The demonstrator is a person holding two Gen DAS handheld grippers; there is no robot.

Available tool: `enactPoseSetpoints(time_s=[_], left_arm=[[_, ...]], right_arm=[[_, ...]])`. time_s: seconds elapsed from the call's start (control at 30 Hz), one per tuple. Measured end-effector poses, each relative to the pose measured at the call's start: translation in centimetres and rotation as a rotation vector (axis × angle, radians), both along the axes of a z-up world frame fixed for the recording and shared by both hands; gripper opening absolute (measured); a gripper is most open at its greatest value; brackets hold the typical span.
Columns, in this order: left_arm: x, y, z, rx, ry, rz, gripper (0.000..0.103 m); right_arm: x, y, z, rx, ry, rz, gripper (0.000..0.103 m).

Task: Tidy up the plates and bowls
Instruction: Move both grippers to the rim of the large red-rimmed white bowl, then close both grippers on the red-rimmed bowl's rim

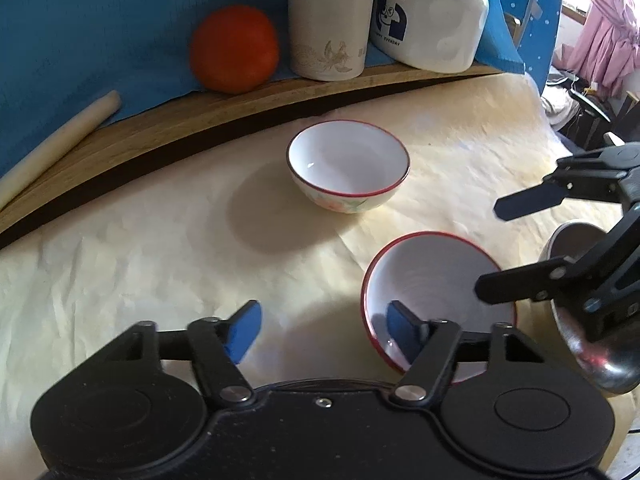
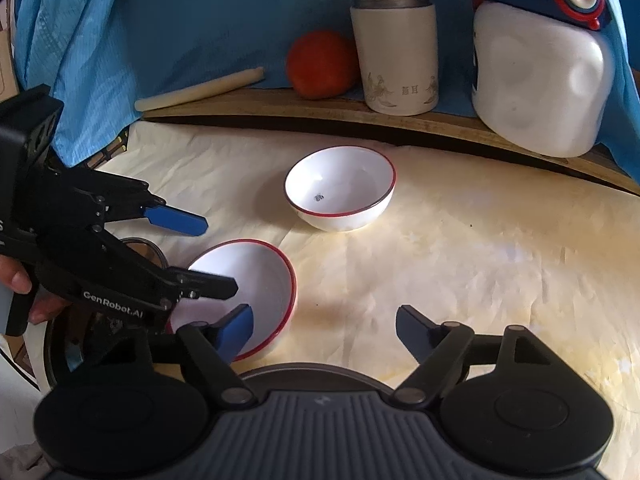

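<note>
Two white bowls with red rims sit on the cream cloth. The far bowl [image 1: 348, 172] [image 2: 340, 188] stands upright by itself. The near bowl [image 1: 436, 292] [image 2: 260, 280] is tilted, and both grippers straddle its rim from opposite sides. My left gripper [image 1: 324, 330] [image 2: 196, 254] is open: one finger is inside the bowl and the other is outside, clear of the wall. My right gripper [image 2: 326, 332] [image 1: 516, 244] is open too, with one finger [image 2: 236, 332] over the bowl's inside and the other out over the cloth.
A wooden ledge at the back holds an orange fruit [image 1: 234, 54] [image 2: 320, 64], a cream flask [image 1: 330, 24] [image 2: 396, 52], a white jug [image 1: 432, 20] [image 2: 540, 80] and a pale stick [image 1: 60, 140] [image 2: 200, 88]. A steel bowl [image 1: 592, 344] sits beside the near bowl.
</note>
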State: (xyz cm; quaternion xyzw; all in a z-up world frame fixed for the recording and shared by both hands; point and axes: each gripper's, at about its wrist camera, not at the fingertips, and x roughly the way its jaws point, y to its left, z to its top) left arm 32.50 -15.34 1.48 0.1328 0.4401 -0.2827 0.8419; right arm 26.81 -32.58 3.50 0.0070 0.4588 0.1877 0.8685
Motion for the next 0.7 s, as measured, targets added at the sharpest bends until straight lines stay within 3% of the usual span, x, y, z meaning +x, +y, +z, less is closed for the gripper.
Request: enactPoseSetpoints(time_s=[0.17, 0.33, 0.47, 0.7], left_arm=[[-0.1, -0.3, 0.2, -0.012, 0.018, -0.019, 0.053], [0.0, -0.4, 0.3, -0.038, 0.056, -0.019, 0.039], [0.0, -0.4, 0.3, -0.051, 0.071, -0.023, 0.033], [-0.3, -0.5, 0.3, -0.075, 0.095, -0.034, 0.02]], right_arm=[[0.3, 0.3, -0.3, -0.007, 0.026, 0.012, 0.066], [0.8, 0.8, -0.8, 0.005, 0.065, 0.021, 0.061], [0.8, 1.1, -0.6, 0.024, 0.076, 0.037, 0.043], [0.8, 1.4, -0.4, 0.051, 0.1, 0.044, 0.026]])
